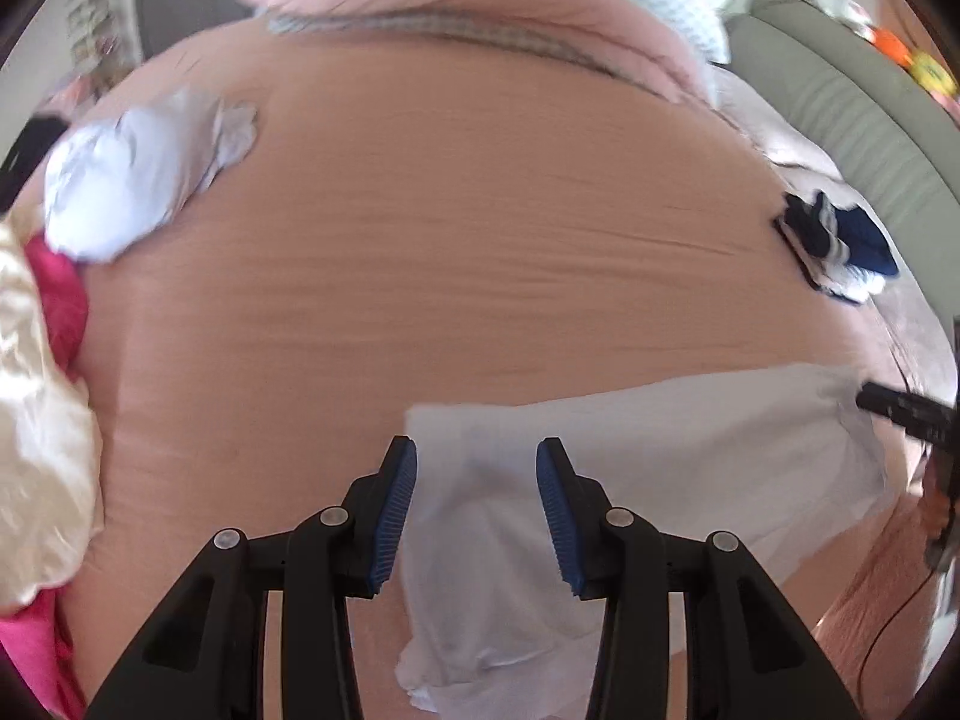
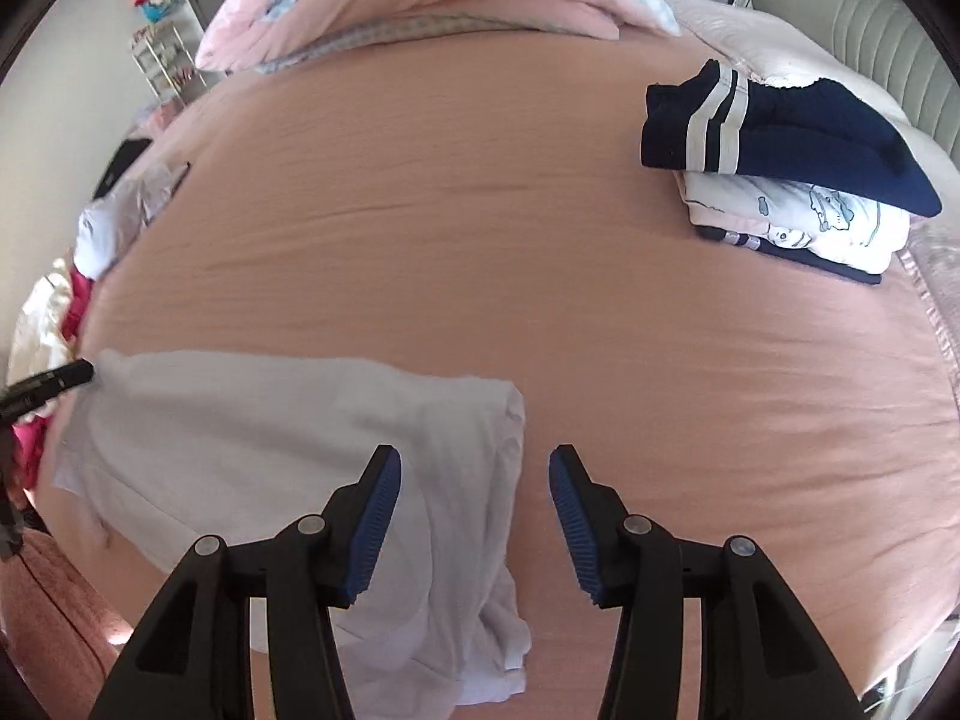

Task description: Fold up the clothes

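White garment, partly folded, lay flat on the near part of the pink bedsheet, its far edge straight and its right end doubled over into a thick fold. Left gripper hung above the garment's left portion with its blue-padded jaws apart and nothing pinched between them; cloth showed in the gap but neither pad pressed on it. Right gripper hung over the garment's folded right edge, jaws likewise apart and empty, the left pad over white cloth and the right pad over bare sheet. A stack of folded clothes, topped by a navy piece with pale stripes, sat well apart at the far right of the bed. A heap of unfolded laundry, white, cream and bright pink, lay at the left edge. Rolled pink bedding lay across the far end.
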The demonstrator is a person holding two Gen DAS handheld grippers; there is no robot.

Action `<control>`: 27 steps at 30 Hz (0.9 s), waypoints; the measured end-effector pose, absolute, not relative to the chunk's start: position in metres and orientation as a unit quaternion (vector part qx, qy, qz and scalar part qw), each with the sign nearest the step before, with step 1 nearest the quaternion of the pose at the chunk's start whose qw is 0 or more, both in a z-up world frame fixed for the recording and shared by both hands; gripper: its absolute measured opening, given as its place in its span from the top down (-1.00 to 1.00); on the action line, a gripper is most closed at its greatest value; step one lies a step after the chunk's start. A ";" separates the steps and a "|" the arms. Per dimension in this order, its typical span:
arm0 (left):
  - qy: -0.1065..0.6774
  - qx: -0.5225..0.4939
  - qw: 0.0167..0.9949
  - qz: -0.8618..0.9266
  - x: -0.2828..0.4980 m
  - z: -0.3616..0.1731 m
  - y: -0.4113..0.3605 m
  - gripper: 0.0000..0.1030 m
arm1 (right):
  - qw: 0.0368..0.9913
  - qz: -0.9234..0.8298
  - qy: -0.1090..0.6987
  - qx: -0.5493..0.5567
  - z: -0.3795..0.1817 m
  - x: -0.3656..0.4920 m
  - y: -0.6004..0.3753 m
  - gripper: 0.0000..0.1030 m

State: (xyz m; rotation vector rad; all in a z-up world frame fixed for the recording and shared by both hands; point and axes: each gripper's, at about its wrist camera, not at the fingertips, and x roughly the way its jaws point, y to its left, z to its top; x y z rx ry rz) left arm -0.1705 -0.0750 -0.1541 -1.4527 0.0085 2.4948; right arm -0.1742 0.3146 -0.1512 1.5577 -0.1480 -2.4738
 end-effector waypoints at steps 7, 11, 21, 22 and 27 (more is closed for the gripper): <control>0.041 -0.530 0.149 0.834 -0.190 -0.194 -0.037 0.26 | 0.162 -0.831 0.007 0.532 -0.168 -0.175 0.258 -0.01; 0.001 -0.528 0.089 0.845 -0.209 -0.195 -0.055 0.26 | 0.134 -0.829 -0.017 0.543 -0.187 -0.188 0.274 0.09; 0.045 -0.511 0.153 0.844 -0.170 -0.171 -0.025 0.26 | 0.164 -0.839 -0.004 0.519 -0.157 -0.158 0.268 0.05; 0.057 -0.515 0.160 0.841 -0.163 -0.173 -0.019 0.26 | 0.171 -0.833 0.024 0.526 -0.161 -0.150 0.264 0.05; 0.153 -0.528 0.118 0.827 -0.136 -0.183 -0.024 0.21 | 0.191 -0.808 0.104 0.547 -0.171 -0.122 0.287 -0.03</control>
